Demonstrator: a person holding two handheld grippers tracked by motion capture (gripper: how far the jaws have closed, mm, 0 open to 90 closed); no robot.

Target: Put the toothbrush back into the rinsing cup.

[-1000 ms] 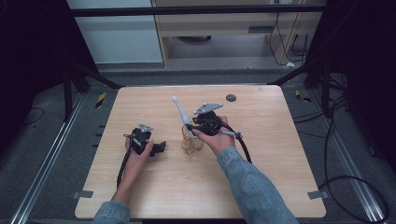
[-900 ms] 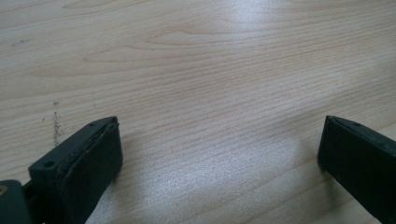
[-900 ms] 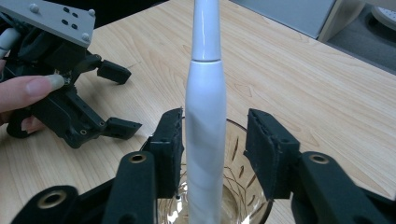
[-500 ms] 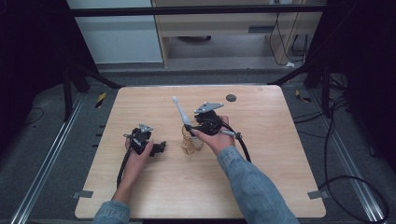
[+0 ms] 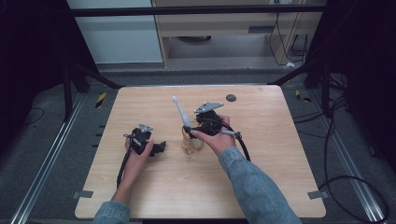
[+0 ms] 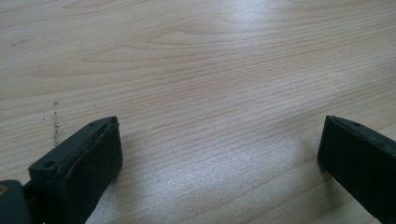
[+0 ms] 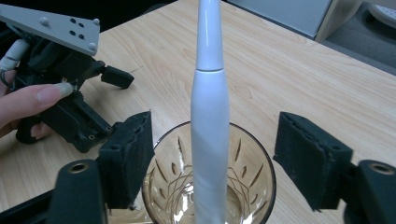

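Observation:
A white toothbrush point(image 7: 210, 116) stands upright in a cut-glass tumbler point(image 7: 264, 182) near the middle of the wooden table point(image 5: 261, 154). In the high view the toothbrush point(image 5: 181, 112) leans up and to the left out of the tumbler point(image 5: 191, 146). My right gripper point(image 7: 217, 144) is open, its jaws on either side of the handle just above the rim, with a gap on both sides. Held in the person's right hand, the right gripper point(image 5: 190, 132) sits right over the tumbler. My left gripper point(image 6: 219, 149) rests open on bare wood, and in the high view the left gripper point(image 5: 159, 148) lies left of the tumbler.
A small dark disc point(image 5: 230, 98) lies near the table's far edge. The left gripper point(image 7: 70, 98), with its grey plate and a fingertip on it, lies close beside the tumbler. Cables trail from both grippers toward the near edge. Metal frame rails run along both sides of the table.

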